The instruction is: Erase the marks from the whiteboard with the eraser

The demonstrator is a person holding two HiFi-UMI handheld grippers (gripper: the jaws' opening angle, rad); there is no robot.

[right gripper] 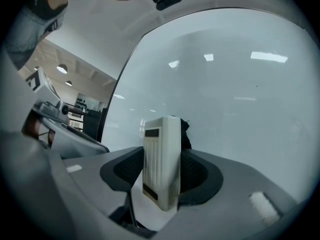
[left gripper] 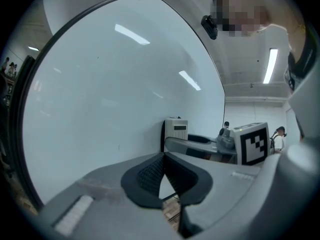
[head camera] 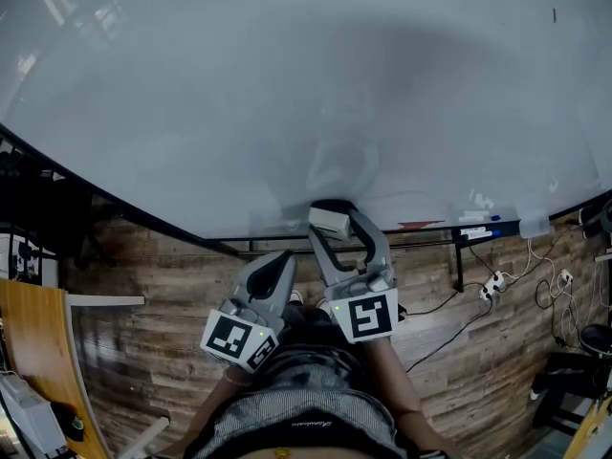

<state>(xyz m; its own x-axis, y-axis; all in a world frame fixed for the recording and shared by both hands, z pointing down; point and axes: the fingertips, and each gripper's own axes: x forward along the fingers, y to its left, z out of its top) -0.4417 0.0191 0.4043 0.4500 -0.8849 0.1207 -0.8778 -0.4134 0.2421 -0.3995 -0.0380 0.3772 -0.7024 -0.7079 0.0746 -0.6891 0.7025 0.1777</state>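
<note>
The large whiteboard [head camera: 287, 94] fills the upper part of the head view and looks wiped clean, with only a faint smudge [head camera: 339, 170] low in the middle and a tiny dark tick [head camera: 554, 14] at the top right. My right gripper [head camera: 337, 220] is shut on the white eraser [head camera: 330, 222], holding it against the board's lower edge. In the right gripper view the eraser [right gripper: 162, 161] stands upright between the pads, its dark felt toward the board. My left gripper [head camera: 279, 268] hangs lower, off the board, shut on nothing [left gripper: 162, 176].
A marker tray [head camera: 459, 228] runs under the board with markers [head camera: 476, 232] at the right. Cables and a power strip [head camera: 494, 283] lie on the wooden floor at the right. A wooden desk edge [head camera: 38, 352] sits at the left. A person's torso is at the bottom.
</note>
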